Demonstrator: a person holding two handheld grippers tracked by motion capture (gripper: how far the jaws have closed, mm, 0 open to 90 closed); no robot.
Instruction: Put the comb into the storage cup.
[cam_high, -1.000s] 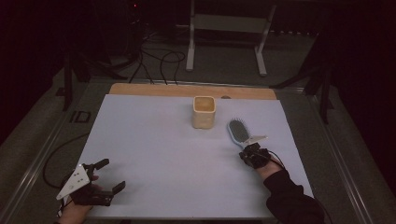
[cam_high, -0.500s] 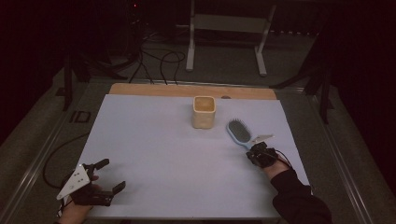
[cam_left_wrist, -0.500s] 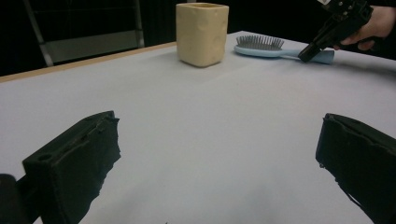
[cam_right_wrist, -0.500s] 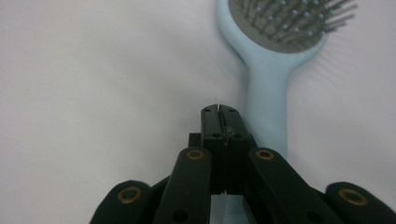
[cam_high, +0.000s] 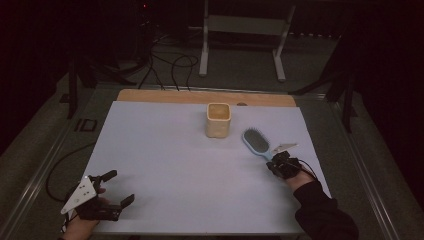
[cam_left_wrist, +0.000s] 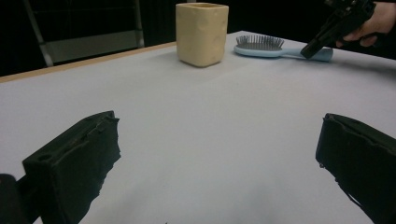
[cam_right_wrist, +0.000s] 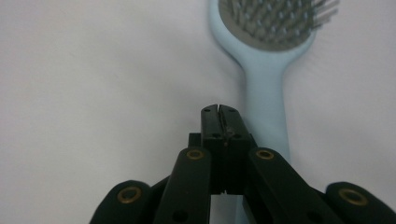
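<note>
A light blue hairbrush (cam_high: 256, 141) lies bristles up on the white table sheet (cam_high: 175, 160), right of a beige square cup (cam_high: 218, 122). My right gripper (cam_high: 273, 162) is shut with nothing between its jaws. Its tips rest low at the brush's handle end. In the right gripper view the closed jaws (cam_right_wrist: 219, 110) sit just left of the brush handle (cam_right_wrist: 265, 93). My left gripper (cam_high: 119, 187) stands open at the near left of the table, holding nothing. The left gripper view looks between its wide jaws (cam_left_wrist: 219, 123) at the cup (cam_left_wrist: 201, 32), the brush (cam_left_wrist: 261, 46) and the right gripper (cam_left_wrist: 309, 51).
A wooden strip (cam_high: 165, 96) runs along the sheet's far edge. Behind the table are a metal stand (cam_high: 240, 25) and floor cables (cam_high: 170, 65). A cable (cam_high: 55, 170) trails off the left table edge. Bare sheet stretches between the two grippers.
My right gripper has shifted slightly to the right, along the brush handle. The left gripper, the cup and the brush have stayed put.
</note>
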